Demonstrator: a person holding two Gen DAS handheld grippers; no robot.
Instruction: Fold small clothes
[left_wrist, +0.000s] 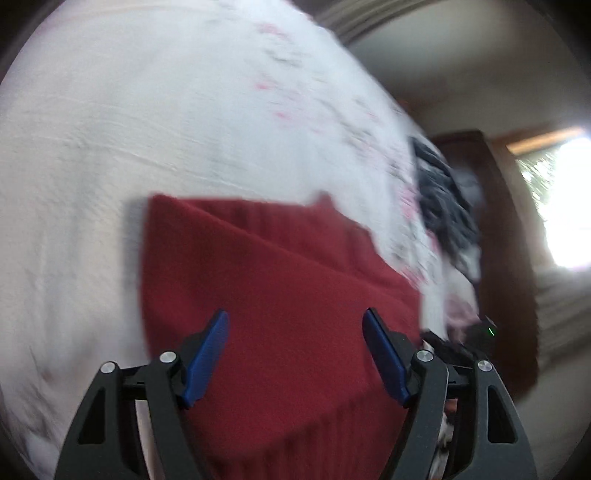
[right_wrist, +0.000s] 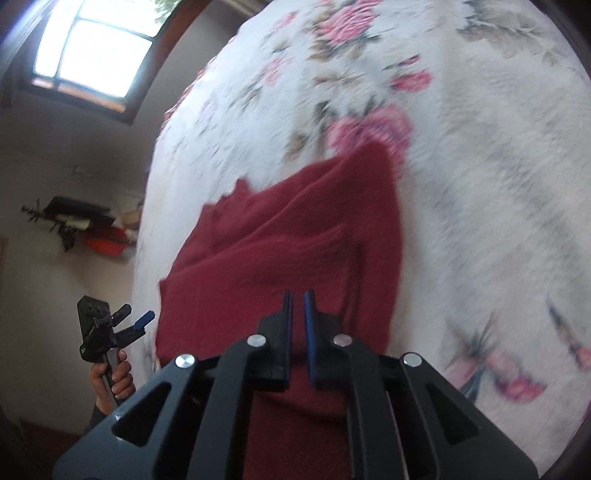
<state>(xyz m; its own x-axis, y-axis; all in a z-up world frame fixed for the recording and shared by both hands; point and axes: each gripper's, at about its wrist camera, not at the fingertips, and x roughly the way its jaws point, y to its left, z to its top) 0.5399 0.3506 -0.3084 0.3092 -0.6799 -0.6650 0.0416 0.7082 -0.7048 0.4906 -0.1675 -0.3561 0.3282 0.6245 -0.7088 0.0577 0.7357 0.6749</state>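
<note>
A dark red garment (left_wrist: 266, 295) lies folded on a white bedspread with pink flowers (left_wrist: 147, 129). My left gripper (left_wrist: 295, 354) hovers over its near part, open, with nothing between the blue pads (left_wrist: 207, 358). In the right wrist view the same red garment (right_wrist: 295, 236) spreads ahead of my right gripper (right_wrist: 298, 332). Its fingers stand almost together with a thin gap, and I see no cloth pinched between them. The left gripper (right_wrist: 136, 321) shows at the left of that view, open, off the bed's edge, held by a hand (right_wrist: 110, 376).
A heap of dark clothes (left_wrist: 443, 206) lies on the bed beyond the red garment, near a dark wooden bed frame (left_wrist: 495, 221). A bright window (right_wrist: 92, 48) and a wall shelf with objects (right_wrist: 81, 221) are beside the flowered bedspread (right_wrist: 461, 184).
</note>
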